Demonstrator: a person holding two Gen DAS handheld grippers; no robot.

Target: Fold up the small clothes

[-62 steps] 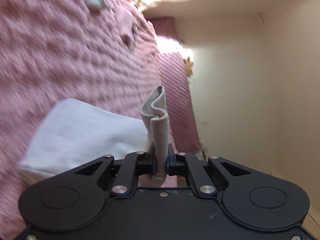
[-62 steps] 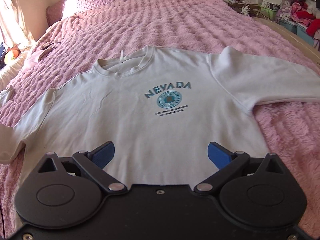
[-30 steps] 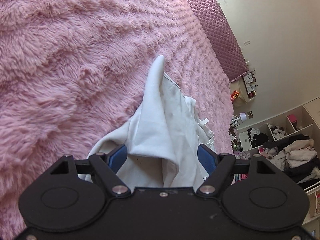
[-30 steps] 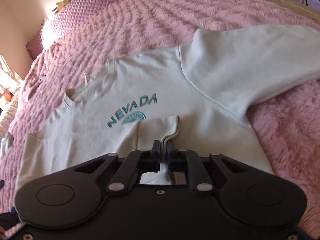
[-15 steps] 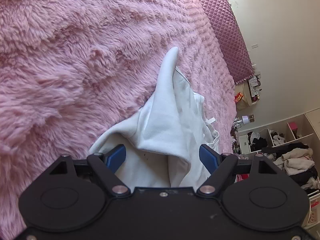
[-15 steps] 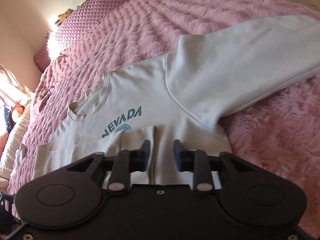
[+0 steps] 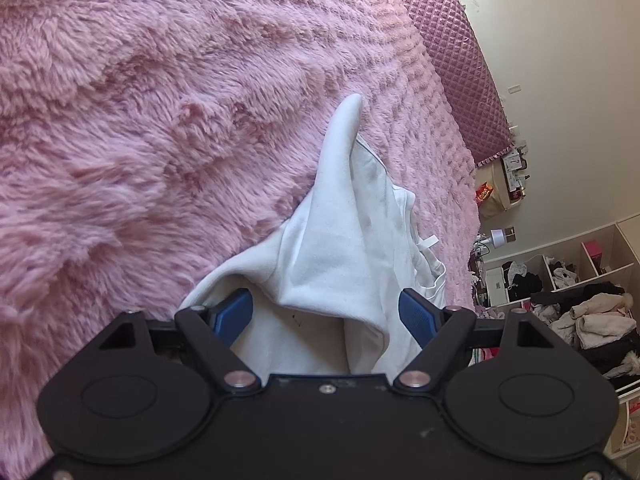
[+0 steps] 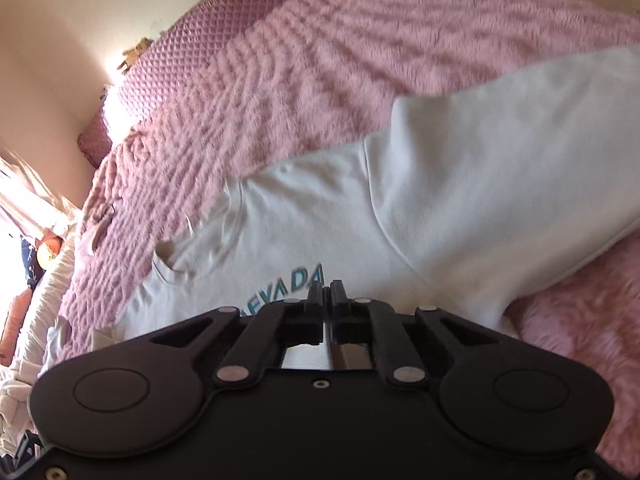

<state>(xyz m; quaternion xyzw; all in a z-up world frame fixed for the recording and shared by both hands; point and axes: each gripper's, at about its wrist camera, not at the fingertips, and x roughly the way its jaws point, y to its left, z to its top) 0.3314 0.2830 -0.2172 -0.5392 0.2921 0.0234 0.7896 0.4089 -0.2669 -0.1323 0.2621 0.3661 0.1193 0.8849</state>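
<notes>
A white sweatshirt [image 8: 460,200] with a teal NEVADA print [image 8: 298,282] lies face up on a fluffy pink bedspread [image 8: 320,60]. My right gripper [image 8: 328,290] is shut, its tips right at the print. A ribbed strip of the hem shows just behind the closed pads, so the hem appears pinched there. One long sleeve [image 8: 540,132] stretches away to the right. In the left wrist view a folded-over sleeve [image 7: 340,240] rises to a point. My left gripper [image 7: 324,314] hangs open over it, and the blue pads [image 7: 232,312] do not press on the cloth.
A quilted pink headboard [image 7: 452,60] runs along the far end of the bed. Beyond the bed's edge are a cluttered nightstand [image 7: 500,184] and open shelves piled with clothes [image 7: 580,312]. Pale bedding and clutter [image 8: 36,280] lie at the left in the right wrist view.
The right gripper opened around the folded-up hem, then shut again, and moved forward up to the print. The left gripper let go of the sleeve earlier and now stays open, nearly still.
</notes>
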